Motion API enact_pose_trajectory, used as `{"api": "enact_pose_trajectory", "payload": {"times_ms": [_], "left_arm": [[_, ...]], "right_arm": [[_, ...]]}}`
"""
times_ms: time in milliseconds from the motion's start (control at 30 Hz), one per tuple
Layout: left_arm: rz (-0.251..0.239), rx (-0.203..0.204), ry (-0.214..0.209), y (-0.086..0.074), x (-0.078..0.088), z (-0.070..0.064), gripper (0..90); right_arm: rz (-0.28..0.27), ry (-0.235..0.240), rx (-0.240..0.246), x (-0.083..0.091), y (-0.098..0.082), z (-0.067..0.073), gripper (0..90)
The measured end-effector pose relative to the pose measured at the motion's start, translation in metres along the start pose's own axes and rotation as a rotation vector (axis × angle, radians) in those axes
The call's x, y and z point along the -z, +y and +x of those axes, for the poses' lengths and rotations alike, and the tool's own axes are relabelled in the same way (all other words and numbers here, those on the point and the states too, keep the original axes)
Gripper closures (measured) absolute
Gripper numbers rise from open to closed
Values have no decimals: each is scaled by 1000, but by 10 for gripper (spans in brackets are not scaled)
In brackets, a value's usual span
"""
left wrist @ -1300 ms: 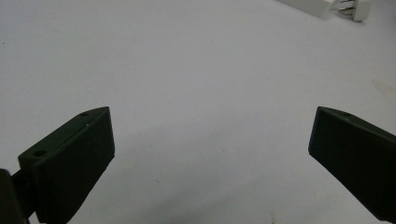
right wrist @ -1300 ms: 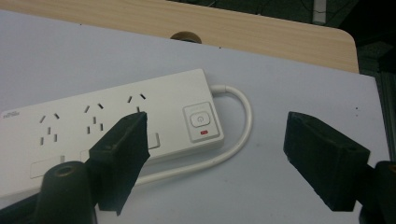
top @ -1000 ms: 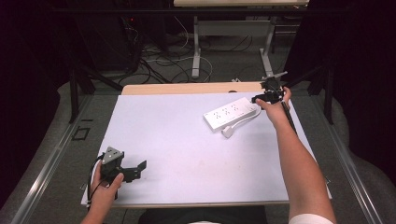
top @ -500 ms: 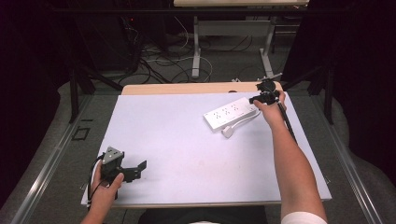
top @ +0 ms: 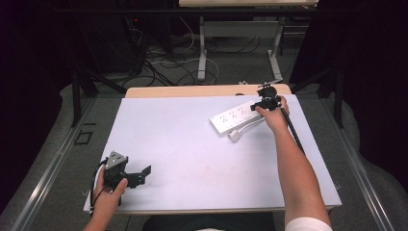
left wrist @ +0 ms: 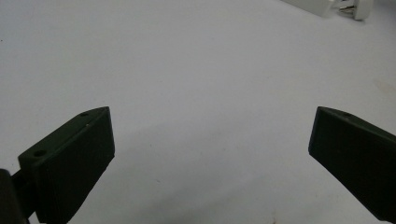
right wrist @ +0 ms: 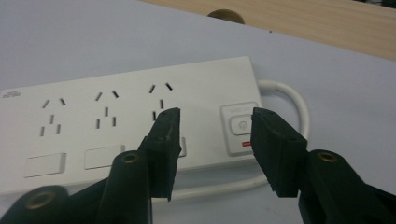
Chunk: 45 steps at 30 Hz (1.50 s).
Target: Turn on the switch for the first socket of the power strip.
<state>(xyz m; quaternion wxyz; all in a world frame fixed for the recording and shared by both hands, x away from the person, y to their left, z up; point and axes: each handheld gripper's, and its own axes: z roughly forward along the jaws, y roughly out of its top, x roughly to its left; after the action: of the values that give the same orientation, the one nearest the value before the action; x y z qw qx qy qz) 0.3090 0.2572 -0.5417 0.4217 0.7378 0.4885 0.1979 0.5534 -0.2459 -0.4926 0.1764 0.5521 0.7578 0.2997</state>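
Note:
A white power strip (top: 232,118) lies at the far right of the white table mat (top: 192,154), its white cable (top: 251,126) looped along its near side to a plug (top: 234,136). My right gripper (top: 260,106) hovers over the strip's switch end. In the right gripper view its jaws (right wrist: 212,123) stand partly apart above the strip (right wrist: 116,116), beside the power switch (right wrist: 240,125). They have just been closing, with nothing pressed between them. My left gripper (top: 141,174) rests at the near left, open (left wrist: 210,135) over bare mat.
A strip of wooden tabletop (top: 192,91) shows beyond the mat, with a round hole (right wrist: 225,15) in it. Floor cables and table legs lie behind. The strip's far end (left wrist: 322,5) shows at the top right of the left gripper view.
My right hand has shifted slightly left and down, onto the strip's switch end. The left hand and the strip have stayed where they were.

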Motion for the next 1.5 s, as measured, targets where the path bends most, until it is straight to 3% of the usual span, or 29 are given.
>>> {"api": "enact_pose_trajectory", "payload": {"times_ms": [200, 333, 500, 567, 633, 700, 733, 833, 933, 1033, 1167, 1267, 1367, 1500], "left_arm": [[0, 0, 0, 0, 0, 0, 2], [0, -1, -1, 0, 0, 0, 2], [1, -1, -1, 0, 0, 0, 2], [1, -1, -1, 0, 0, 0, 2], [1, -1, -1, 0, 0, 0, 2], [1, 0, -1, 0, 0, 0, 2], [2, 0, -2, 0, 0, 0, 2], [3, -1, -2, 0, 0, 1, 3], [4, 0, -2, 0, 0, 1, 2], [3, -1, -1, -1, 0, 1, 3], [3, -1, -1, 0, 0, 1, 3], [3, 0, -1, 0, 0, 1, 3], [3, 0, -2, 0, -1, 0, 3], [4, 0, -2, 0, -1, 0, 3]], "right_arm": [[0, 15, -7, -5, -1, 4, 623], [22, 14, -4, -8, -2, 5, 665], [63, 33, -31, -14, -5, 10, 709], [72, 21, -39, -17, -5, 12, 728], [58, 25, -8, -19, -6, 12, 740], [71, 22, -20, -21, -6, 15, 753], [70, 29, -3, -22, -7, 13, 760], [83, 35, -31, -24, -8, 15, 779], [88, 35, -20, -27, -9, 14, 801], [76, 43, -24, -28, -9, 15, 816], [78, 18, -14, -27, -9, 15, 871], [68, 25, -3, -26, -9, 13, 891], [67, 39, -32, -26, -10, 13, 898], [52, 41, -18, -26, -12, 10, 900]]}}
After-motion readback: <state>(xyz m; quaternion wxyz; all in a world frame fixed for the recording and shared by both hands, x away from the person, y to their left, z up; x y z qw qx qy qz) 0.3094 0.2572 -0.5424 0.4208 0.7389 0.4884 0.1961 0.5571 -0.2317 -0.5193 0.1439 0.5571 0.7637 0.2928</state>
